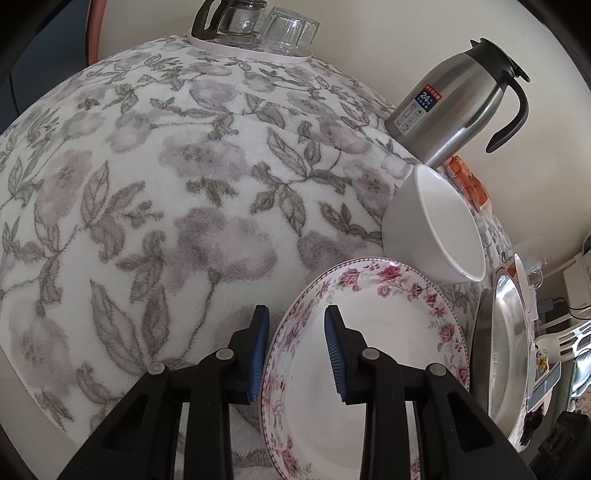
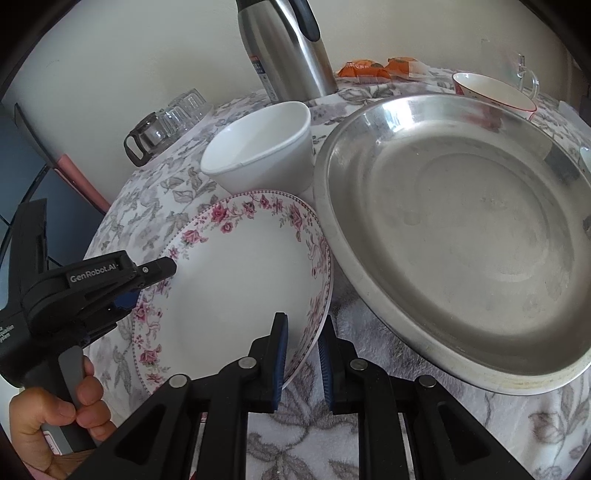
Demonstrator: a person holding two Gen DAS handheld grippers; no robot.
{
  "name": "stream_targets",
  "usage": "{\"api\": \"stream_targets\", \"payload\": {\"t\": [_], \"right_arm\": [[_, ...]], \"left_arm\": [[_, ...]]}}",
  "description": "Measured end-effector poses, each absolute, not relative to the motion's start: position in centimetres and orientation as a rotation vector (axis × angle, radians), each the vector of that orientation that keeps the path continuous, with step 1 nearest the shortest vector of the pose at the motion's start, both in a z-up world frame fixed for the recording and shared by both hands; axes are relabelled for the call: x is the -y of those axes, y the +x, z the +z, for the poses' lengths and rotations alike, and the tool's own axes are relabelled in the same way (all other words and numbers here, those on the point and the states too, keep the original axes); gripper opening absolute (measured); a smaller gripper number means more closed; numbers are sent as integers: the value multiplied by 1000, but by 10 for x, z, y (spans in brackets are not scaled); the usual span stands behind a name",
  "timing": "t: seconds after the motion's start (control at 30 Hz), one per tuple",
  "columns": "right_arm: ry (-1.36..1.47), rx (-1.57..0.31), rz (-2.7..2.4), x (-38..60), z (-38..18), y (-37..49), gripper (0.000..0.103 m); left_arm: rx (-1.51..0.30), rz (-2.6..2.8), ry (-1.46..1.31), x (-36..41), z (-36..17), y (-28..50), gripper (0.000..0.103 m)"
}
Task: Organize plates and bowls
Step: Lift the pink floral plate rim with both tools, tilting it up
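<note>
A white plate with a pink floral rim [image 1: 391, 325] [image 2: 236, 280] is held tilted over the flowered tablecloth, with both grippers on it. My left gripper [image 1: 295, 314] straddles the plate's left rim, one blue pad under it and one inside, and is shut on it. From the right wrist view the left gripper [image 2: 151, 282] clamps that rim. My right gripper [image 2: 303, 326] is shut on the plate's near right rim. Just behind the plate stands a white bowl [image 1: 432, 229] [image 2: 262, 147]. The plate's right edge overlaps the rim of a steel basin [image 2: 461, 236] [image 1: 506, 343].
A steel thermos jug [image 1: 458, 107] [image 2: 288, 48] stands behind the bowl. A glass pot and tumblers [image 1: 255, 26] [image 2: 162, 122] sit on a tray at the far edge. A red-rimmed bowl [image 2: 495, 92] and orange packets [image 2: 373, 68] lie beyond the basin. A person's hand [image 2: 55, 413] grips the left tool.
</note>
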State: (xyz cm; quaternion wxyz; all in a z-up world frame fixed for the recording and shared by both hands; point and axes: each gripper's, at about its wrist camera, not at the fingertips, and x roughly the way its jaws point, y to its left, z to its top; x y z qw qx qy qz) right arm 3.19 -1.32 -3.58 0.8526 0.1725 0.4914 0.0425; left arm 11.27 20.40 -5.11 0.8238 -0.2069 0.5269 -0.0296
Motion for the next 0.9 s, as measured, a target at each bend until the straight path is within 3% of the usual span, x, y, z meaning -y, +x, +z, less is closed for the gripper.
{"api": "stream_targets", "payload": {"t": [0.9], "right_arm": [[350, -947, 168, 9, -3, 18, 17]], "left_arm": [[-1002, -40, -398, -210, 11, 89, 32]]}}
